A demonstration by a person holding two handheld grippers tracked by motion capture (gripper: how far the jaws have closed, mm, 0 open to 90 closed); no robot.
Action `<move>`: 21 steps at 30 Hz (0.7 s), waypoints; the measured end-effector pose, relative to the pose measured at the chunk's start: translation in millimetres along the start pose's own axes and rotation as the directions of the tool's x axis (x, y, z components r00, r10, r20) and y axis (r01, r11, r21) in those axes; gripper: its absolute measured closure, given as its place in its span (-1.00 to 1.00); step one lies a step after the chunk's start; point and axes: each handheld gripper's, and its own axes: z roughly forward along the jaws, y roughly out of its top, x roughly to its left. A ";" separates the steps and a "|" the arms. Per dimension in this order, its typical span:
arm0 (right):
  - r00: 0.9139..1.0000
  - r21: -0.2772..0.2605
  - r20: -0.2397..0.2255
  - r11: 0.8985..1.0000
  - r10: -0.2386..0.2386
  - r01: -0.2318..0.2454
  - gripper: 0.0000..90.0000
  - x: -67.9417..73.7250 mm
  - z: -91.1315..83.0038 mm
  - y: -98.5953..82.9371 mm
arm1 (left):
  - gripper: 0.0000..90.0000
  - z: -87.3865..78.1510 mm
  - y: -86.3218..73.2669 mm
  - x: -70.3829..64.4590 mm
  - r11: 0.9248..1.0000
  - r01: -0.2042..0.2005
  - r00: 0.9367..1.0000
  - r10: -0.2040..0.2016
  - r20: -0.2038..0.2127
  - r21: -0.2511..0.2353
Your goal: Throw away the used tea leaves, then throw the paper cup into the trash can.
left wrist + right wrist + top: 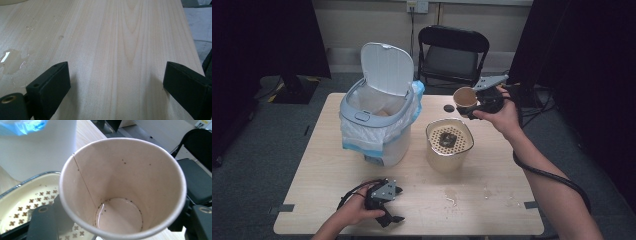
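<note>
My right gripper point(471, 107) is shut on a paper cup point(465, 97), held in the air just behind and right of a cream container point(449, 150) with a perforated strainer top. In the right gripper view the cup point(125, 177) has its mouth toward the camera; brown specks dot its inside and a thin film of liquid lies at its bottom. Black fingers point(41, 223) press its sides. The strainer point(27, 200) lies below-left of it. My left gripper point(393, 204) rests open on the table near the front edge, with bare wood between its jaws point(115, 82).
A white bin point(379, 125) with a bag liner and raised lid stands on the table's left half. A small dark cap point(448, 108) lies behind the container. Spilled liquid point(452, 197) point(10, 61) wets the front of the wooden table point(492, 200). A black chair point(452, 52) stands beyond.
</note>
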 end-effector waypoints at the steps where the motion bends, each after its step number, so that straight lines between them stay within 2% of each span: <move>1: 1.000 -0.008 -0.008 1.000 0.010 -0.010 -0.38 0.1 0.0 0.1 | -0.85 0.0 0.0 0.0 1.000 0.000 1.000 0.000 0.000 0.000; 7: 1.000 -0.005 -0.024 1.000 0.001 -0.001 -0.38 2.2 1.6 3.4 | -0.85 0.0 0.0 0.1 1.000 0.000 1.000 0.000 0.001 0.000; 14: 0.998 -0.014 -0.056 1.000 0.023 -0.023 -0.39 4.5 4.2 6.1 | -0.85 0.0 0.0 0.0 1.000 -0.001 1.000 0.001 0.000 0.000; 21: 0.997 -0.007 -0.073 1.000 0.013 -0.014 -0.39 5.7 5.4 11.3 | -0.86 0.1 0.0 0.1 1.000 0.000 1.000 0.000 0.002 0.001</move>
